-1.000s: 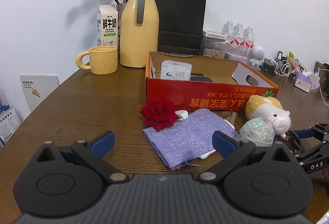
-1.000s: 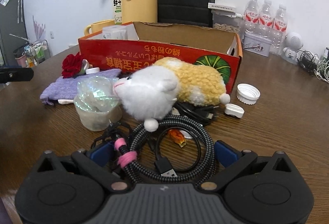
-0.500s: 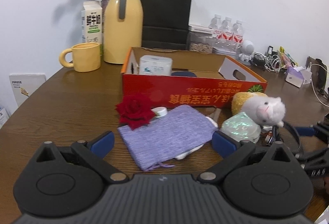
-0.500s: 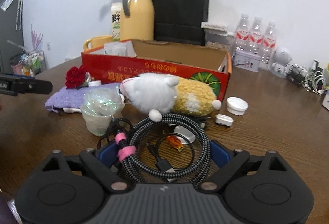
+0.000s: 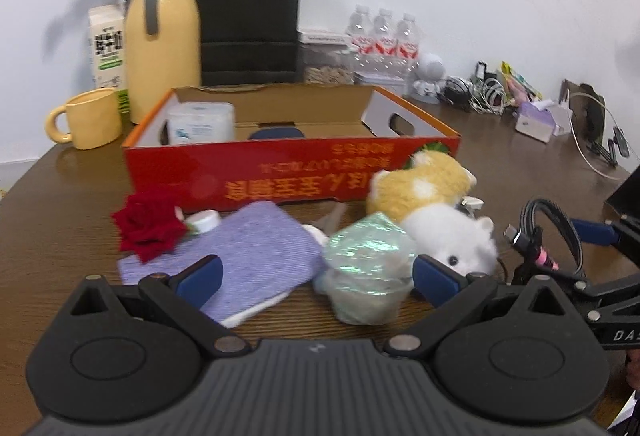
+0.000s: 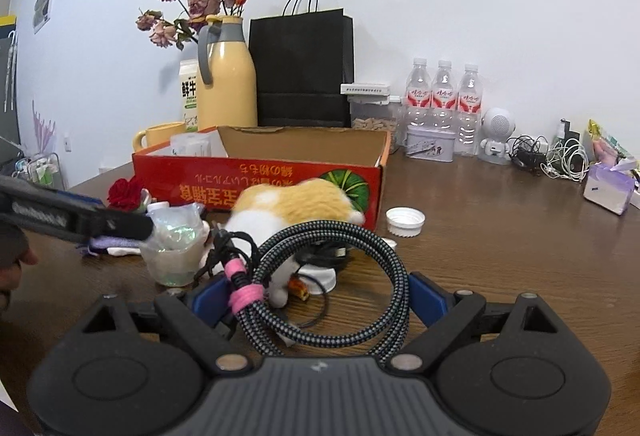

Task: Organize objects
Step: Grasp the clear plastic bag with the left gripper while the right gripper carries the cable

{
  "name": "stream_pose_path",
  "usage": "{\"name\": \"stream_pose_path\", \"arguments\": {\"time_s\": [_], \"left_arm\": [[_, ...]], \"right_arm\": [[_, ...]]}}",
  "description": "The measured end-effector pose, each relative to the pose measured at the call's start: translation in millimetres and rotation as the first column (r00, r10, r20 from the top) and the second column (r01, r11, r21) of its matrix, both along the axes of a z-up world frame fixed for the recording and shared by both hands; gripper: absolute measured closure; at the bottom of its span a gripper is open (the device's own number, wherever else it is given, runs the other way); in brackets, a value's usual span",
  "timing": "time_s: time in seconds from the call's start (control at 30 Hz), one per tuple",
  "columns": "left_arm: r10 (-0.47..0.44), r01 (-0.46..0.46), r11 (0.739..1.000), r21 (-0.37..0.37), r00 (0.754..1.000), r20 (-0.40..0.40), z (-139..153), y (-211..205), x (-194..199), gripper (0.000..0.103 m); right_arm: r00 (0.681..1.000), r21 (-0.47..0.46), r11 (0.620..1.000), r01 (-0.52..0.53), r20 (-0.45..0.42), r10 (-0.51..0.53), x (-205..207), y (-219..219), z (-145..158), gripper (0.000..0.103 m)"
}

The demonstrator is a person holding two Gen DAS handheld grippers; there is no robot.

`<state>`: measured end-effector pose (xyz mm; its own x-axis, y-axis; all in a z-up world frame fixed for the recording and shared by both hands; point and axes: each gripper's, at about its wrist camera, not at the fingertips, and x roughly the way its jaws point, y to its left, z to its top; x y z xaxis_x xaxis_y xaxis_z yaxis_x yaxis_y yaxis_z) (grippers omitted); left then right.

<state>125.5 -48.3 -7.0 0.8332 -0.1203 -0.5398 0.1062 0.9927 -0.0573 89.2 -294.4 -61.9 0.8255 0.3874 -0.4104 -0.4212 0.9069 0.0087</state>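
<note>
Right gripper point(image 6: 316, 300): coiled braided cable point(image 6: 340, 276) held between wide-set fingers, lifted — lower centre.
Left gripper point(image 5: 316, 272): fingers spread wide, nothing gripped; iridescent cup point(image 5: 366, 276) seen between them on the table point(image 5: 60, 220).
Red box point(image 5: 288, 172): centre, behind plush toy point(image 5: 432, 212).

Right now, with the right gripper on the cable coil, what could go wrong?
The braided cable in the right gripper is bunched with thin black cords by the plush toy; lifting may drag them. The left gripper is open close to the film-covered cup; a nudge could tip it.
</note>
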Motion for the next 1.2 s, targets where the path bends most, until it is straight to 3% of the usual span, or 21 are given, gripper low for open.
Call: {"name": "stream_pose_path", "arguments": {"time_s": [0.53, 0.73, 0.83, 1.2], "left_arm": [[-0.015, 0.015, 1.0, 0.021, 1.0, 0.008, -12, -19, 14, 0.001], [-0.044, 0.044, 0.999, 0.005, 0.999, -0.007, -13, -19, 16, 0.046], [-0.058, 0.058, 0.998, 0.018, 0.998, -0.005, -14, -21, 15, 0.059], [-0.081, 0.08, 0.997, 0.015, 0.99, 0.119, 20, -13, 10, 0.06]], "right_arm": [[0.999, -0.03, 0.999, -0.045, 0.017, 0.046, 9, 1, 4, 0.011], [0.998, -0.036, 0.998, -0.058, 0.016, 0.059, 12, 6, 6, 0.011], [0.998, -0.041, 0.997, -0.062, 0.015, 0.063, 13, 8, 7, 0.011], [0.995, -0.06, 0.995, -0.075, 0.064, 0.079, 25, 24, 27, 0.011]]}}
